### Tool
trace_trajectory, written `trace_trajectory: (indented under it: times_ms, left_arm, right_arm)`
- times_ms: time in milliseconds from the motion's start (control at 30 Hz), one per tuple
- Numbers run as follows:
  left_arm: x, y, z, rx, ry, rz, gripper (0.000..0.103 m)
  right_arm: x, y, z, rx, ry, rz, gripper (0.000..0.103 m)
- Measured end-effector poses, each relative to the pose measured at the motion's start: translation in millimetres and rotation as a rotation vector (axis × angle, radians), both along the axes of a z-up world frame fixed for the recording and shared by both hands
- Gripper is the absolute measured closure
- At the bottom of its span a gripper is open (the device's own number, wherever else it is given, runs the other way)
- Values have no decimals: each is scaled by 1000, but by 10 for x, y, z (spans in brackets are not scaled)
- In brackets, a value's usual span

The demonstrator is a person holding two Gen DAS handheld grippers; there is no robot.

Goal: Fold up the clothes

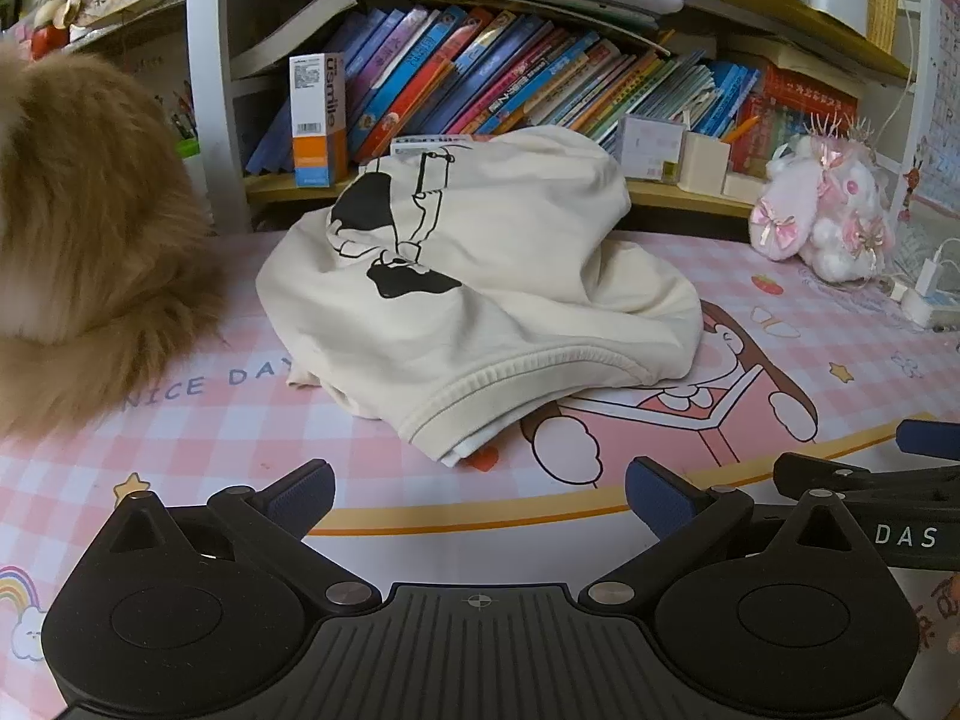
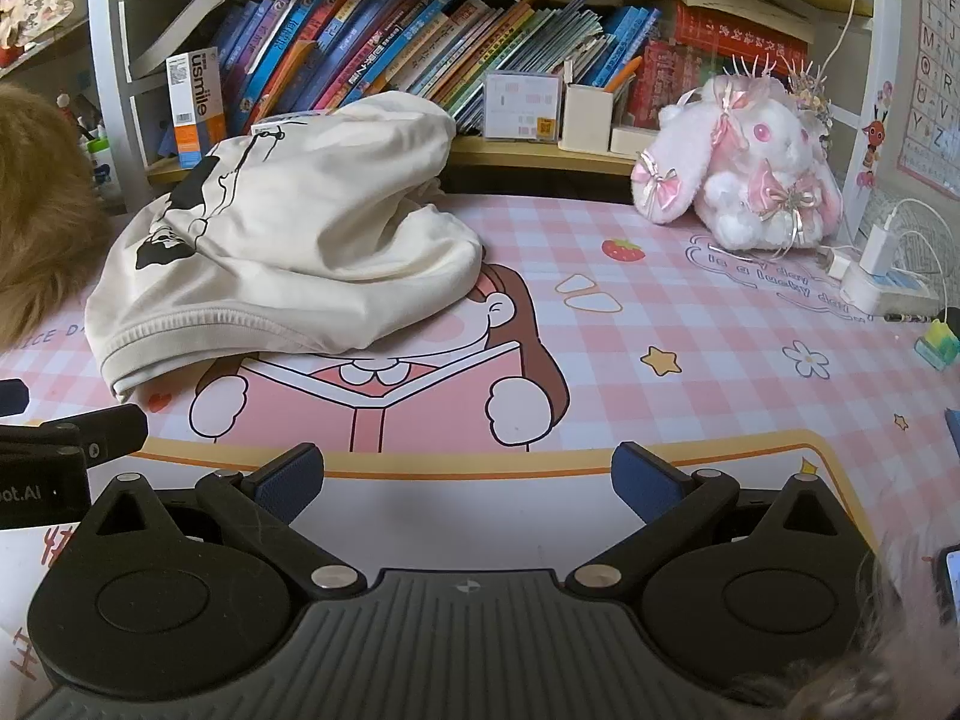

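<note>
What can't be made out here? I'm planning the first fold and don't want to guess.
- Shirt: crumpled in both views; sleeves and collar are buried in its own folds, and the black print is partly creased away.
- Brown furry thing: cut off by the left edge in both views; what it is stays unclear.
- Phone: right wrist view, mostly cut off by the right edge.

Pink bunny plush [image 2: 744, 180], leaning books [image 2: 384, 42], charger [image 2: 879, 252], brown furry toy [image 1: 78, 228].

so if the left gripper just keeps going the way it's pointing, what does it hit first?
Probably the near ribbed hem of the cream shirt, crumpled straight ahead. The left gripper is open and empty, angled down, so it might touch the pink checked mat just short of the hem; depth is unclear.
</note>
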State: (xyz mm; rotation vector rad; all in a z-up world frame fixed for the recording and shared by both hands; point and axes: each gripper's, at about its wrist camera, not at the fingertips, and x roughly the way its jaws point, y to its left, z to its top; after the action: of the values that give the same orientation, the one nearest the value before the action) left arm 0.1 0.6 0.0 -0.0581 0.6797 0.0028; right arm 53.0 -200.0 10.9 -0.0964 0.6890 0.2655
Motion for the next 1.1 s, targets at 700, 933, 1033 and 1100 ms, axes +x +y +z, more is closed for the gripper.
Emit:
trace_trajectory:
  times_ms: [700, 933, 1033, 1100]
  left_arm:
    - [-14, -26, 5, 9, 1, 13, 0]
    - [-17, -17, 0, 9, 0, 13, 0]
    - [-21, -16, 0, 9, 0, 15, 0]
    - [-25, -16, 0, 9, -1, 15, 0]
  right_arm:
    - [-2, -14, -7, -5, 9, -14, 0]
    - [-6, -15, -11, -8, 8, -17, 0]
    - [-9, -16, -10, -8, 8, -19, 0]
    - [-9, -15, -10, -9, 8, -19, 0]
